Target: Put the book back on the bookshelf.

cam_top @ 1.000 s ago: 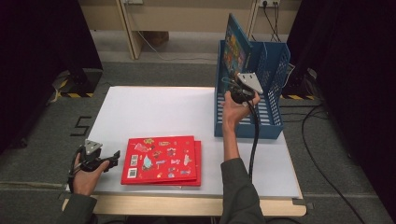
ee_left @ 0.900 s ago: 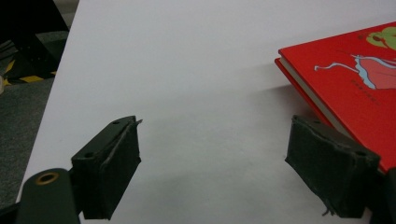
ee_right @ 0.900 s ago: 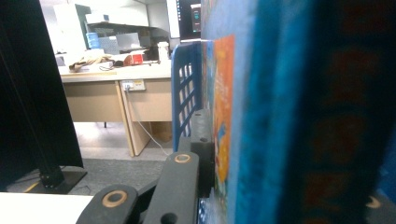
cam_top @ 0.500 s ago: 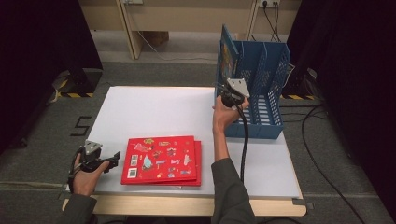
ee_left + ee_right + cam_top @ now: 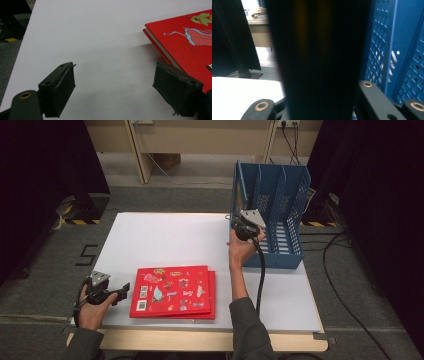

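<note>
Grey floor [image 5: 45,285]: lying around the table on all sides, a black cable running over it at the right.
White table [image 5: 165,235]: carrying the rack at its far right and the red books near its front edge.
Blue rack [image 5: 285,200]: standing upright on the table's far right corner, perforated dividers splitting it into slots; in the right gripper view its wall [image 5: 392,37] is rising just right of the jaws.
Red books [image 5: 172,290]: two lying flat, stacked, the top one shifted slightly left; cover showing small coloured pictures. In the left gripper view their corner [image 5: 190,40] is sitting just beyond the right-hand pad.
Upright book [image 5: 319,50]: showing as a dark blurred slab very close to the camera, standing on end between the right gripper's jaws, at the rack's left end slot.
Right gripper [image 5: 239,226]: being held up against the rack's left end, cable hanging down along the forearm. Jaws have just been opening with the upright book between them; the pads are hidden, so cannot tell whether they are pressing on it.
Left gripper [image 5: 124,291]: resting low at the table's front left, pointing at the red books, just beside them and not touching. Jaws [image 5: 115,97] are standing wide apart, released, only bare table between the pads.
Left hand [image 5: 92,305]: wrapping around the left gripper's handle at the table edge.
</note>
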The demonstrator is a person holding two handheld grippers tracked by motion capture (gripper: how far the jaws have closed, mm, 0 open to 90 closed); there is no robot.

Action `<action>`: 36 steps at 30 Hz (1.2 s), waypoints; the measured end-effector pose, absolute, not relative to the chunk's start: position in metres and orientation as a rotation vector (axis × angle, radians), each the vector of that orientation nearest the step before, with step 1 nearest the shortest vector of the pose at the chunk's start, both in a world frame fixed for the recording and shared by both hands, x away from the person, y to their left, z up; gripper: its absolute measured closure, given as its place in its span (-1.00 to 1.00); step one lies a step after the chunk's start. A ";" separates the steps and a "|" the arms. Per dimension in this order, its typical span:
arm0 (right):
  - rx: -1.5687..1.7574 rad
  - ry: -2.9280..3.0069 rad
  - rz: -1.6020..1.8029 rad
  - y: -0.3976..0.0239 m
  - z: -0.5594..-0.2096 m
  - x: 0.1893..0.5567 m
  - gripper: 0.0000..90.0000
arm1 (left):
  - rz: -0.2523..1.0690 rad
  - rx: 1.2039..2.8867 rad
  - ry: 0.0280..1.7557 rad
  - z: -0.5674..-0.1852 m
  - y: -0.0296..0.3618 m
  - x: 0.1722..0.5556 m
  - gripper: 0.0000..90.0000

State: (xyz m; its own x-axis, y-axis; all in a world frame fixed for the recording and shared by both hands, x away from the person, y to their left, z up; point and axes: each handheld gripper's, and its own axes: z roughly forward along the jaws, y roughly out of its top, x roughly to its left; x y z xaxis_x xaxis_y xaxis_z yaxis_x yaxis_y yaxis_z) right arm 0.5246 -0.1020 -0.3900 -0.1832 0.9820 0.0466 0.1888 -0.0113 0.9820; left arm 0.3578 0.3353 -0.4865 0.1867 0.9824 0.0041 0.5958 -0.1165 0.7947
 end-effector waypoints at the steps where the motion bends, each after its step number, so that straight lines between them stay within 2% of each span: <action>1: 1.270 1.483 1.288 -0.103 -0.391 0.523 0.57 | 0.739 1.793 1.487 -0.487 0.335 0.358 -0.63; 6: 1.243 1.541 1.319 -0.104 -0.389 0.514 0.44 | 0.731 1.796 1.489 -0.487 0.335 0.358 -0.63; 15: 1.161 1.636 1.319 -0.110 -0.390 0.491 0.49 | 0.731 1.792 1.490 -0.487 0.336 0.357 -0.62; 36: 1.201 1.629 1.315 -0.106 -0.389 0.514 0.50 | 0.729 1.799 1.479 -0.487 0.334 0.357 -0.61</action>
